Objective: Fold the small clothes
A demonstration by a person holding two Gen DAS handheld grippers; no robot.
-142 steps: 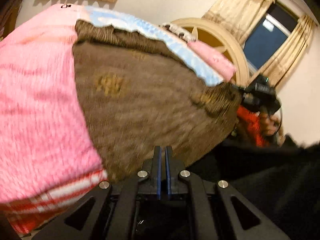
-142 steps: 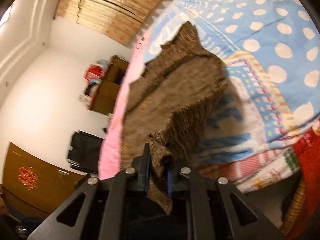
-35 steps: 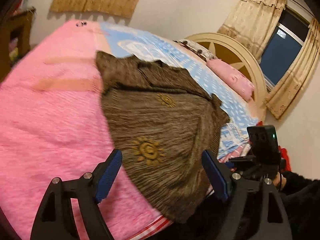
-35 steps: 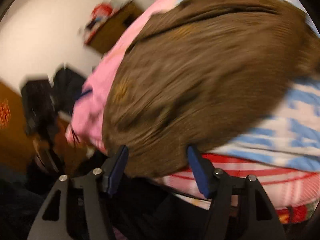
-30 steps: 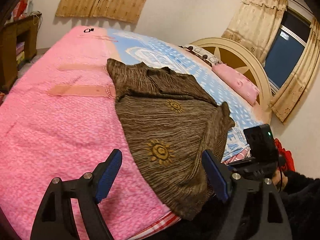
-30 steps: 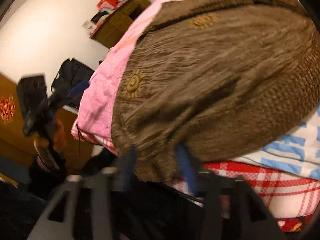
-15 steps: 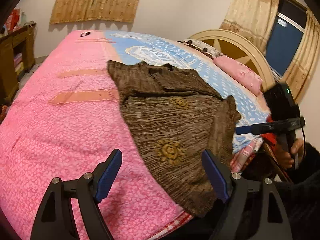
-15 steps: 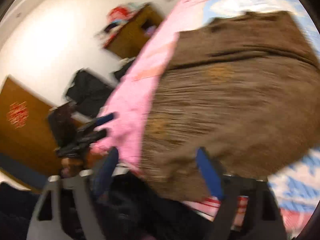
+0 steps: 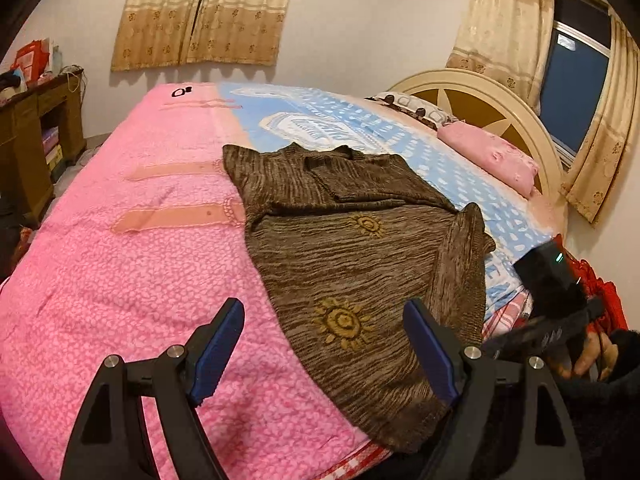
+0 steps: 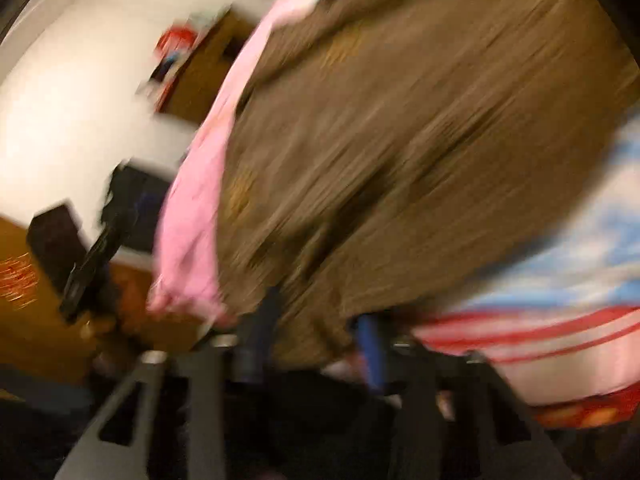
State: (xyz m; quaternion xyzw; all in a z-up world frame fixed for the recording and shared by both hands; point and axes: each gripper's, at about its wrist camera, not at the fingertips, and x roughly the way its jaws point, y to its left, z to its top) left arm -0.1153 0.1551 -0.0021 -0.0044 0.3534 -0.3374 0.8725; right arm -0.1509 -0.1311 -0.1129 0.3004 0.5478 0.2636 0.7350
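Observation:
A brown knit sweater (image 9: 352, 256) with gold sun motifs lies spread flat on the bed, its hem hanging over the near edge. My left gripper (image 9: 324, 344) is open and empty, held above the hem area. The right gripper shows in the left wrist view (image 9: 560, 320) at the bed's right corner, low beside the hem. In the blurred right wrist view the sweater (image 10: 400, 120) fills the frame and my right gripper (image 10: 316, 340) is partly open with the hem edge between its fingers.
The bed carries a pink blanket (image 9: 120, 248) and a blue patterned blanket (image 9: 400, 140). A pink pillow (image 9: 488, 156) lies by the round headboard (image 9: 480, 100). A wooden desk (image 9: 32, 128) stands at the left. A red-checked sheet (image 10: 540, 340) hangs at the bed edge.
Both grippers let go of the sweater and opened; it now lies flat. In the last half second the right gripper dropped back toward the hem and narrowed. The left gripper drew back slightly.

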